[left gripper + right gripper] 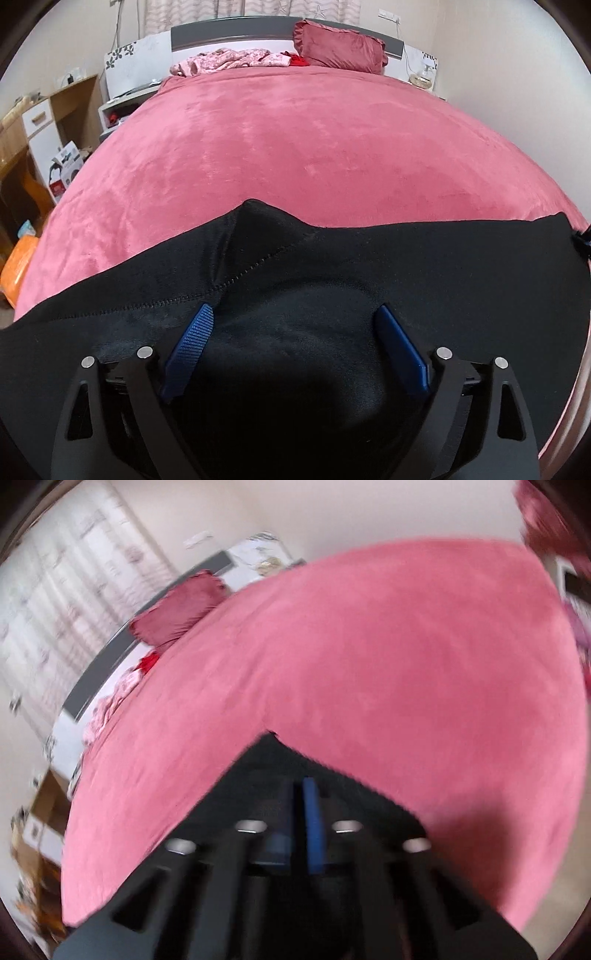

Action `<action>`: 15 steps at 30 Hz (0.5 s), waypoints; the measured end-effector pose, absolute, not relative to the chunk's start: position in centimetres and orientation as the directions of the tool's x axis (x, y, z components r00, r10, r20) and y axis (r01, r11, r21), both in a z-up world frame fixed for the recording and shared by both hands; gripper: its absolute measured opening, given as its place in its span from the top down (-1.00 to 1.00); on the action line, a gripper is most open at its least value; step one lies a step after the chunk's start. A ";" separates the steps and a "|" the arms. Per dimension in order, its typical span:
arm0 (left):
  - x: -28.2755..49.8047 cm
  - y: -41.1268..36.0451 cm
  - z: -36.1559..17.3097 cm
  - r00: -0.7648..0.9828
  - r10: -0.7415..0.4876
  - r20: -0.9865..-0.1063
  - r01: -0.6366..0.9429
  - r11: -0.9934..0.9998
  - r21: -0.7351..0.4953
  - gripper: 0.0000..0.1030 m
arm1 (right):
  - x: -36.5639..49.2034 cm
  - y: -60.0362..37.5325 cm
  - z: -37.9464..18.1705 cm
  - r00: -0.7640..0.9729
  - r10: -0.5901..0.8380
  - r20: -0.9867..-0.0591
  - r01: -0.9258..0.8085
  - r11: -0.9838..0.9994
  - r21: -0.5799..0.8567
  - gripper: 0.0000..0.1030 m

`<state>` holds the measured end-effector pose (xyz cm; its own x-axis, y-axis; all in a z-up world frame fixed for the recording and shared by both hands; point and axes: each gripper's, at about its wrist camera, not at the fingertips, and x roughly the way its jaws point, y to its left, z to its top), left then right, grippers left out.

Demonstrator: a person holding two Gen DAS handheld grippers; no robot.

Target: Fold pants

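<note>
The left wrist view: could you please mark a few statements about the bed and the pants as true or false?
1. The pants are black. True.
2. The left gripper is clamped shut. False: its jaws stand wide open above the pants.
3. The bedspread is blue. False: it is pink.
4. A dark red pillow lies by the headboard. True.
5. The pink patterned garment lies on top of the pants. False: it lies at the far end of the bed, beside the pillow.
</note>
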<state>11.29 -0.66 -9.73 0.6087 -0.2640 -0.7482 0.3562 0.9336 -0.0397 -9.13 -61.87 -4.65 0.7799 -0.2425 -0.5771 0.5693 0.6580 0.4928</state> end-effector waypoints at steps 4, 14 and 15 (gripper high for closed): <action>11.4 -0.7 -9.8 0.600 -0.275 -0.751 0.366 0.929 -0.048 -0.85 | -13.2 -61.2 -3.4 0.779 -0.297 -0.552 0.595 0.629 0.500 -0.58; 9.8 -1.0 -8.9 0.611 -0.246 -0.753 0.296 0.953 -0.072 -0.93 | -15.3 -61.3 -7.5 0.757 -0.132 -0.640 0.632 0.401 0.664 -0.63; 9.5 -1.0 -8.6 0.606 -0.293 -0.740 0.307 0.944 -0.123 -0.93 | -15.4 -61.6 -7.4 0.767 -0.123 -0.630 0.617 0.412 0.670 -0.63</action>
<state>9.50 -1.01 -8.55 0.6060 -0.2930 -0.7396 0.3067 0.9439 -0.1226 -15.36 -61.62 -7.35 0.7665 -0.1232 -0.6303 0.6173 0.4120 0.6702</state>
